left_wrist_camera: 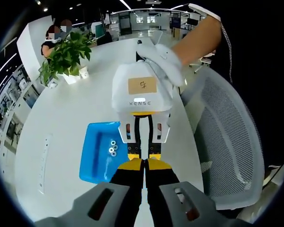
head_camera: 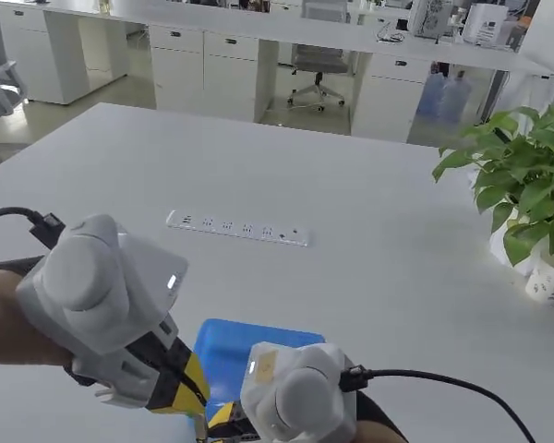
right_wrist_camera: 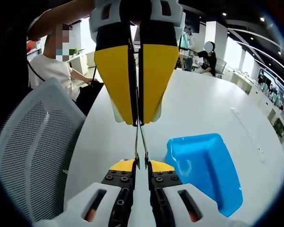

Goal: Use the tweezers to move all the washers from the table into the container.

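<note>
Thin metal tweezers [right_wrist_camera: 140, 139] run between my two grippers, which face each other tip to tip over the white table's near edge. My left gripper [right_wrist_camera: 136, 120] is shut on the tweezers' upper part with its yellow pads [right_wrist_camera: 114, 80]. My right gripper [right_wrist_camera: 142, 165] is closed around the two spread tweezer ends. In the left gripper view, my left gripper [left_wrist_camera: 144, 165] meets my right gripper [left_wrist_camera: 144, 153]. Beside them lies a blue tray [left_wrist_camera: 92, 163] holding three small washers [left_wrist_camera: 111, 149]. In the head view the blue tray [head_camera: 249, 346] sits just beyond both grippers.
A white power strip [head_camera: 237, 228] lies mid-table. A potted plant [head_camera: 531, 175] stands at the right edge. A grey mesh chair [left_wrist_camera: 222, 142] sits just off the table's near side. Desks and an office chair [head_camera: 316, 69] are beyond the table.
</note>
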Tool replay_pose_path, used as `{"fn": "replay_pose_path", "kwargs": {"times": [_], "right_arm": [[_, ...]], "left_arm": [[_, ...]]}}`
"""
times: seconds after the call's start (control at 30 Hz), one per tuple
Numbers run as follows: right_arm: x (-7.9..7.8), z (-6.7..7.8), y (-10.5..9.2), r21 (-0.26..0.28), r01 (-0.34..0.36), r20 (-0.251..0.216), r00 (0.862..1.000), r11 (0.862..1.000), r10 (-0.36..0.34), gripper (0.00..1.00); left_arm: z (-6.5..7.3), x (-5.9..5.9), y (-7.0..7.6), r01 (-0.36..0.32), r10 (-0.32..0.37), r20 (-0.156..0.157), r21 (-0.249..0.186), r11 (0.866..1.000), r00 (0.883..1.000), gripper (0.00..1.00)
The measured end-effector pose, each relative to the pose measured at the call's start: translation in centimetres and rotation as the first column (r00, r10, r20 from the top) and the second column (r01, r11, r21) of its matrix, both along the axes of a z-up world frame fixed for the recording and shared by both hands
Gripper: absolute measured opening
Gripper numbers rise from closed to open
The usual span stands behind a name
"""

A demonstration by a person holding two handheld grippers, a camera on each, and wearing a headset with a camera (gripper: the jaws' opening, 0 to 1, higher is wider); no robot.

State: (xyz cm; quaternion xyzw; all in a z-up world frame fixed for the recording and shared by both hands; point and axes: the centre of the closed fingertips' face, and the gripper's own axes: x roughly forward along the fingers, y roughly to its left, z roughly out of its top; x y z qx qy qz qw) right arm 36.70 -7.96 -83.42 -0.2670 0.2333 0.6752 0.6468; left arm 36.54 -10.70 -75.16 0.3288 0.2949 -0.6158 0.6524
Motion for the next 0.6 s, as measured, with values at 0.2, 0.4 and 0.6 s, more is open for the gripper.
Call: {"fn": "replay_pose_path", "kwargs": {"times": [0.2, 0.4, 0.6], "right_arm": [[-0.5, -0.6, 0.4, 0.006, -0.01, -0.007, 1.0, 1.0, 0.01, 0.12], [-1.3, -1.2, 0.9, 0.006, -0.03, -0.015, 0.999, 1.0, 0.03, 0.12], [-1.8, -1.5, 1.4, 0.007, -0.045, -0.02, 0.999, 0.999, 0.045, 0.12]], "left_arm": [[-0.6, -0.5, 0.5, -0.011, 0.011, -0.004, 0.001, 1.0, 1.0, 0.03], [-0.9, -1.0, 0.8, -0.027, 0.027, -0.013, 0.003, 1.0, 1.0, 0.03], [-1.2, -1.4, 1.4, -0.04, 0.04, -0.018, 0.007, 0.999, 0.999, 0.03]]}}
